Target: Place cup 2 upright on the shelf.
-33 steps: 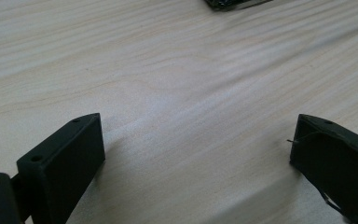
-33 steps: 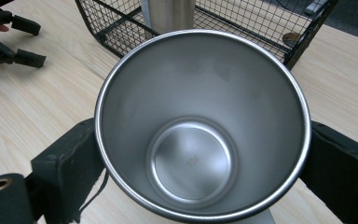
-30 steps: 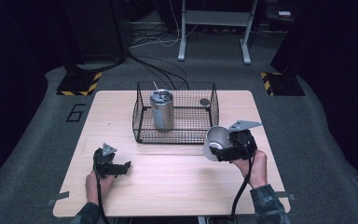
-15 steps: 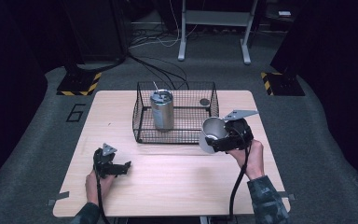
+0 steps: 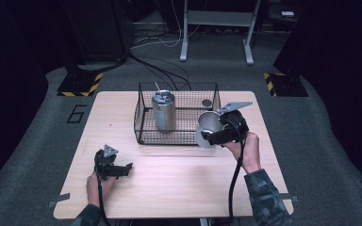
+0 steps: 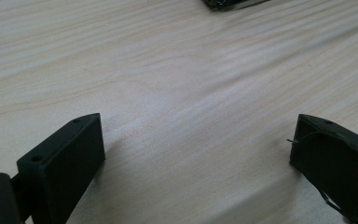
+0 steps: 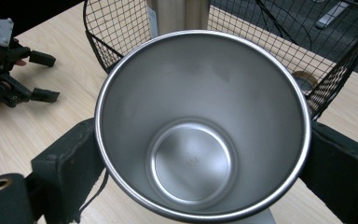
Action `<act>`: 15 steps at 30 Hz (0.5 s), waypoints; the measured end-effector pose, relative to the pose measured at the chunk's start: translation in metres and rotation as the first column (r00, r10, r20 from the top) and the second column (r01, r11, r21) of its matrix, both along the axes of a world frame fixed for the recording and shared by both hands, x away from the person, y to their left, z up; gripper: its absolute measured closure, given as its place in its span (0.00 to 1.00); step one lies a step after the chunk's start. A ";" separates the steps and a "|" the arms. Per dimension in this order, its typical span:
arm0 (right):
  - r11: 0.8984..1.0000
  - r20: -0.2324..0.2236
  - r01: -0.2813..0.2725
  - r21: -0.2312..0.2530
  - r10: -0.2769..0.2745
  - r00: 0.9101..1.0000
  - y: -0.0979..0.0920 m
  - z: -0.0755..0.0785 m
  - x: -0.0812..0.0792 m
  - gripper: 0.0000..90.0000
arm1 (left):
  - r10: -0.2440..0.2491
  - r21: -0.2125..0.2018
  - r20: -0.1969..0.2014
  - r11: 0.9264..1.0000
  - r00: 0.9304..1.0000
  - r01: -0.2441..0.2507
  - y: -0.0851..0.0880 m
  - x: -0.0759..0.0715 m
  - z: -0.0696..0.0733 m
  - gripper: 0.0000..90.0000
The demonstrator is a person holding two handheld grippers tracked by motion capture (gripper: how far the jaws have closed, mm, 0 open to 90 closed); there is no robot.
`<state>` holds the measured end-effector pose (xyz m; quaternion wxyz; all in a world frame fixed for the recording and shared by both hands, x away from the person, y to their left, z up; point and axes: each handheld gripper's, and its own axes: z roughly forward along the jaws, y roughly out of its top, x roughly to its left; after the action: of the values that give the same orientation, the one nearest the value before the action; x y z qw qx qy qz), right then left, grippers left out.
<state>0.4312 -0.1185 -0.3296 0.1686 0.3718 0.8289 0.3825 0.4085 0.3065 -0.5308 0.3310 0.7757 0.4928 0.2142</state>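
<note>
Clamping smooth tapered steel cup, right hand-held gripper; left hand-held gripper jaws apart over pale wood-grain table.

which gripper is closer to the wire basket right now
Right. The right gripper, shut on a steel cup, sits at the wire basket's near right corner; the left gripper rests open on the table, well short of it.

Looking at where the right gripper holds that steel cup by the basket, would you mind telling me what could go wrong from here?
1. The right gripper clamps the smooth, tapered steel cup by its sides alone; it might slip out.
2. The cup hangs close to the wire basket near its right wall; it could catch the rim and shove the basket.
3. A tall steel tumbler stands upright inside the basket; a careless entry could topple it.
</note>
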 end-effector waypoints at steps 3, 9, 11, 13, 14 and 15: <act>1.000 0.002 0.002 -0.008 -0.002 1.000 0.003 0.001 0.006 0.07 | -0.001 0.000 -0.001 1.000 1.000 0.001 0.000 0.000 0.000 0.03; 1.000 -0.002 0.007 0.000 -0.007 1.000 0.007 0.003 0.016 0.07 | -0.007 0.002 -0.003 1.000 1.000 0.007 0.001 0.000 0.000 0.03; 1.000 0.003 0.007 0.004 -0.007 1.000 0.008 0.004 0.022 0.07 | -0.006 0.001 -0.002 1.000 1.000 0.006 0.000 0.000 0.000 0.03; 1.000 -0.004 0.013 0.006 -0.013 1.000 0.009 0.004 0.023 0.07 | -0.005 0.001 -0.001 1.000 1.000 0.005 0.000 0.000 0.000 0.03; 1.000 0.005 0.015 0.007 -0.015 1.000 0.010 0.004 0.026 0.07 | -0.006 0.001 0.000 1.000 1.000 0.006 0.000 0.000 0.000 0.03; 1.000 0.005 0.015 0.007 -0.015 1.000 0.010 0.004 0.026 0.07 | -0.007 0.003 -0.002 1.000 1.000 0.007 0.001 0.000 0.000 0.03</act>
<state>0.4575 -0.1086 -0.3253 0.1723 0.3774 0.8245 0.3849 0.4087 0.3070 -0.5306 0.3300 0.7782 0.4901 0.2129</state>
